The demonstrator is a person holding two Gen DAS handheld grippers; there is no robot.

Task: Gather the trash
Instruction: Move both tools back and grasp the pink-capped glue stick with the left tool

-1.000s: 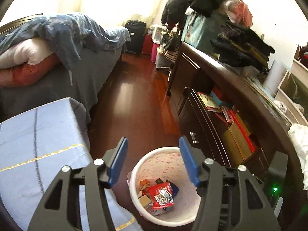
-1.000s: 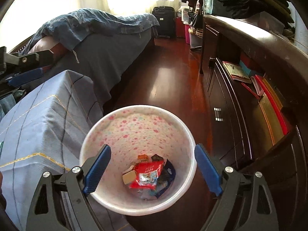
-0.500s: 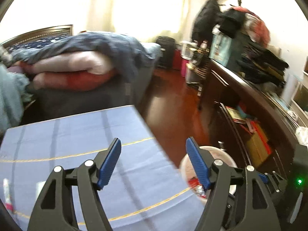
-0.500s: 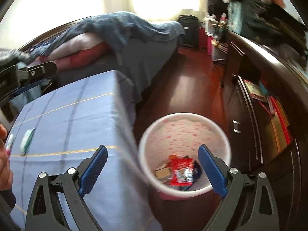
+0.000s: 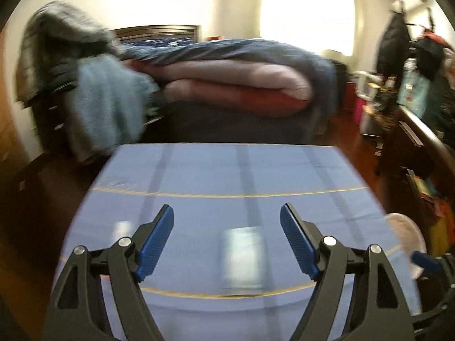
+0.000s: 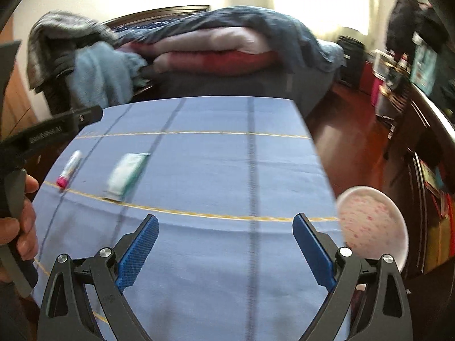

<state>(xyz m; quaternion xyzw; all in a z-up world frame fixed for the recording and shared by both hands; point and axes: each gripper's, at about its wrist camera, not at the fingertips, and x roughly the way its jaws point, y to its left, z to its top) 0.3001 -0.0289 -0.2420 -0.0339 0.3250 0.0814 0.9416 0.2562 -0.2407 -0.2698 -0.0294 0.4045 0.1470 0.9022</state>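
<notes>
Two table items (image 5: 243, 255) motion-blurred; bin (image 5: 406, 236) cut off

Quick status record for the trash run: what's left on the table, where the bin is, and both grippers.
surface: table with blue cloth
trash left: white-green packet; small tube with pink cap, both at the cloth's left
bin: white pink-speckled wastebasket on the floor, off the table's right edge
left gripper: jaws opening, nothing gripped, blurred packet ahead
right gripper: open, empty, over bare cloth
image quality: motion blur
</notes>
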